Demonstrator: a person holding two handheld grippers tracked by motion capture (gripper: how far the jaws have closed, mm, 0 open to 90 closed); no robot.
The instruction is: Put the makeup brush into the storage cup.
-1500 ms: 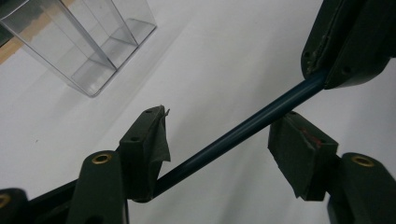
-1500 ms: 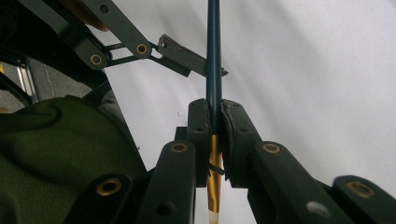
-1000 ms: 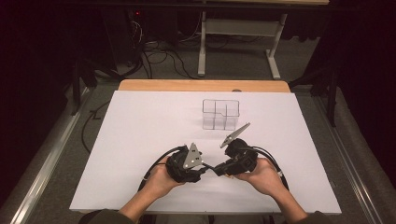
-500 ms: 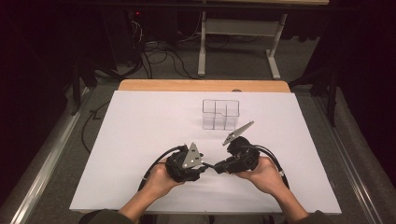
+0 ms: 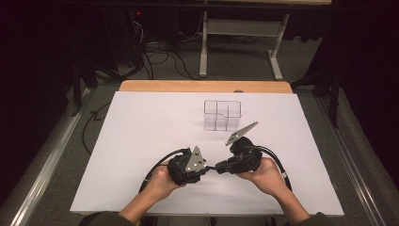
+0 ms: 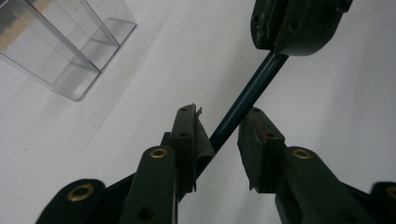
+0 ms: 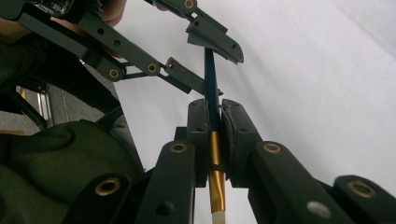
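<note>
A dark blue pencil [image 7: 208, 77] with a gold ferrule [image 7: 215, 172] and a pale eraser end sits clamped in my right gripper [image 7: 215, 109], whose jaws are shut on it. Its blue shaft [image 6: 243, 105] runs out between the jaws of my left gripper [image 6: 219, 135]. Those jaws stand open, and the shaft lies close to the left pad [image 6: 198, 140]. In the high view both grippers meet tip to tip near the table's front middle, left gripper [image 5: 188, 165] facing right gripper [image 5: 239, 161]. A clear divided plastic box [image 5: 222, 114] stands upright behind them.
A white sheet [image 5: 141, 122] covers the table, with a wooden edge [image 5: 202, 86] at the far side. Black cables [image 5: 157, 165] loop from each gripper toward the front edge. The clear box [image 6: 65, 42] is a short way off the left gripper's jaws.
</note>
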